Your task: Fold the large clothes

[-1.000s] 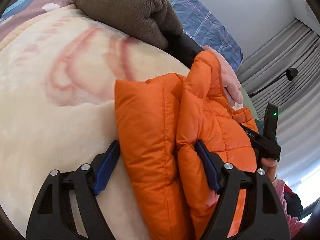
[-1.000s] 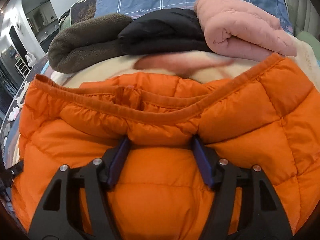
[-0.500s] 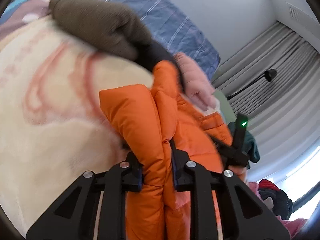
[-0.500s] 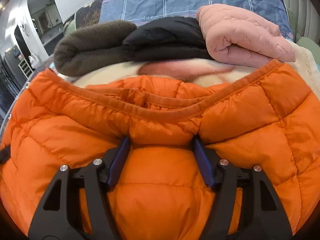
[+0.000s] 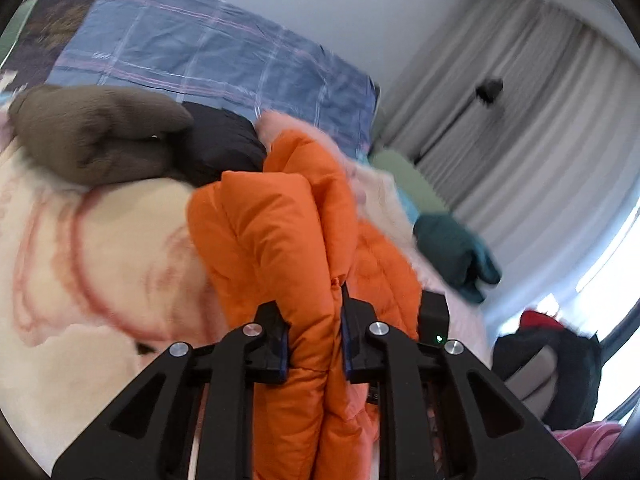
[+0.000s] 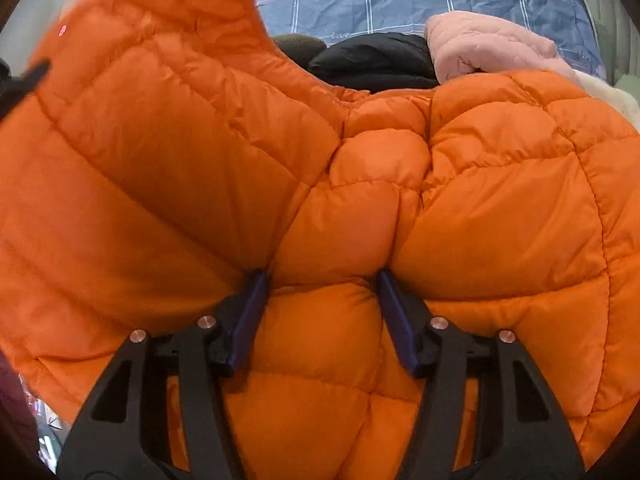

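Orange puffer jacket [image 5: 276,240] lies bunched on the cream blanket [image 5: 92,248], its quilted bulk filling nearly all of my right-hand view [image 6: 480,208]. One panel of it is raised and folded over on the left of that view, standing higher than the rest.

My left gripper [image 5: 314,344] is pinched tight on a thick fold of the jacket; the fabric bulges out above and below the pads, and the fold hangs from my grip, lifted off the blanket.

My right gripper [image 6: 320,312] has a puffed section of the jacket between its blue pads [image 6: 248,312]. Jaws are closing at this moment, both pads pressing into the padding, fabric swelling up between them.

Outward from the jacket: just behind it, at the head end of the blanket, three folded garments sit in a row — brown fleece [image 5: 100,132], a black garment [image 5: 224,148] next to it, then a pink quilted one [image 6: 488,48]. Behind those, a blue plaid pillow [image 5: 208,60] against the wall. To the jacket's right in the left-hand view, a dark teal garment [image 5: 456,248], and beyond it grey curtains [image 5: 520,120]. Edges of that view are motion-blurred.
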`<state>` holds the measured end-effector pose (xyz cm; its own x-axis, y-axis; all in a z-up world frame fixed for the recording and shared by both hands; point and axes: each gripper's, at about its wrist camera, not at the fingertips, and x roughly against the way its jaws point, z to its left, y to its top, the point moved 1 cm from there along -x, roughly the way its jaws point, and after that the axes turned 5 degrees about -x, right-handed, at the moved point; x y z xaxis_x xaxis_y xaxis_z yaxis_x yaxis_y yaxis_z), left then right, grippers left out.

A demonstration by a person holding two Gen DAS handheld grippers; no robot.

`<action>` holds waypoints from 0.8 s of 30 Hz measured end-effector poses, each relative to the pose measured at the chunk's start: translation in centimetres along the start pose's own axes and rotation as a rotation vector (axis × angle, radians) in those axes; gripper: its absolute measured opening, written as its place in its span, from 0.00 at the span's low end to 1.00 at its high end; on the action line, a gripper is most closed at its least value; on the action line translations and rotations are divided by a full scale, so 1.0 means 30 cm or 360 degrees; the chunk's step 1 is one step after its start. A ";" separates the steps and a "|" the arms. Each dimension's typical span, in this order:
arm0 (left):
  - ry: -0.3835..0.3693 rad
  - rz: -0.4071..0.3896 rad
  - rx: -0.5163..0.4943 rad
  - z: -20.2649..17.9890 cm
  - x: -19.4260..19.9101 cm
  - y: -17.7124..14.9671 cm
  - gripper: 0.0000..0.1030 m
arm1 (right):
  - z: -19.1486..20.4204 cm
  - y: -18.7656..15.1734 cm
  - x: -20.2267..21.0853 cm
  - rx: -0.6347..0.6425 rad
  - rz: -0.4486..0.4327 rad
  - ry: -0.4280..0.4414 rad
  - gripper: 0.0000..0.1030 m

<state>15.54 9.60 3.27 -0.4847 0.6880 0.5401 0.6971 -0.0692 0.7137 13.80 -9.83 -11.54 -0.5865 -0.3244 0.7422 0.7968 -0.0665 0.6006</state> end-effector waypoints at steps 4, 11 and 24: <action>-0.0028 0.0065 -0.0007 -0.070 -0.048 0.060 0.18 | -0.033 0.007 0.017 -0.0020 -0.0014 0.0094 0.58; 0.0019 0.0244 0.0127 -0.150 -0.137 0.179 0.18 | -0.088 -0.069 0.246 -0.0139 -0.0144 0.0240 0.54; -0.0074 0.0473 0.0011 -0.358 -0.397 0.159 0.18 | -0.202 -0.233 0.353 -0.0255 -0.0096 0.0232 0.49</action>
<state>18.95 -6.67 5.03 -0.2344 0.6705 0.7039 0.8084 -0.2677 0.5242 2.92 -18.51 -9.67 -0.6159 -0.4475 0.6484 0.7805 -0.2351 0.5792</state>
